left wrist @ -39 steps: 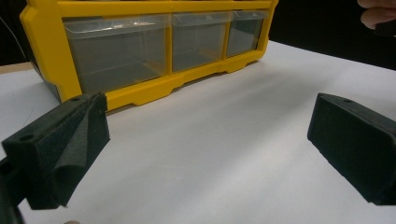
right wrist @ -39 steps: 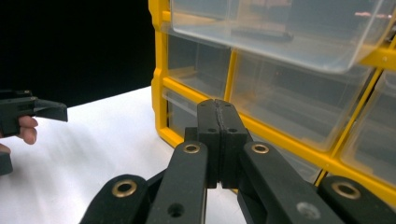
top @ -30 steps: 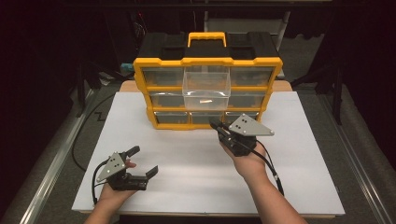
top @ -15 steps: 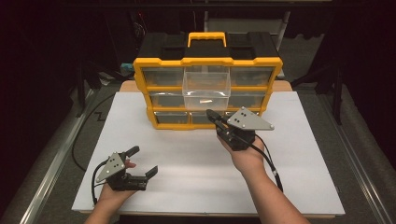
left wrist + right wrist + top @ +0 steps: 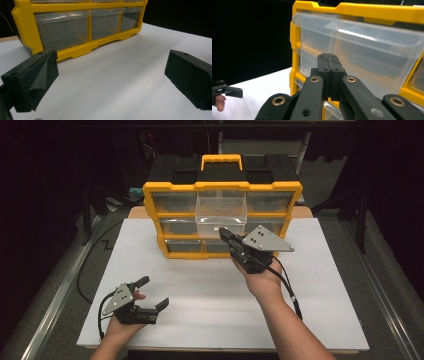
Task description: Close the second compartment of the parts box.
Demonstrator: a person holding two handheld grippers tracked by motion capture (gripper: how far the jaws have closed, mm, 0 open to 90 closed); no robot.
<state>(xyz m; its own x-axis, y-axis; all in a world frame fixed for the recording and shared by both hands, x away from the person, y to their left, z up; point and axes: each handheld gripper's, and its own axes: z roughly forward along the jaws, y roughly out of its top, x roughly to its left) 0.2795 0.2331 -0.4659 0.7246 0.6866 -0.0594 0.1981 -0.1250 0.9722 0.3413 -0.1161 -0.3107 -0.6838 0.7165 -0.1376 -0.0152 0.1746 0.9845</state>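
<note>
The right gripper has its jaws pressed together with nothing between them, and its tip is just at the front of the one pulled-out clear drawer in the middle of the yellow organizer; whether they touch I cannot tell. The left gripper has its jaws wide apart and empty, well in front of the organizer over the white board. There are two grippers and one organizer.

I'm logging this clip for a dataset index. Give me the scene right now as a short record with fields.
setting: white table top
main object: yellow drawer organizer
drawer state: clear middle drawer in top row pulled out
right gripper: jaws shut, empty, tips just in front of that drawer
left gripper: jaws open, empty, low over the table's near left
</note>
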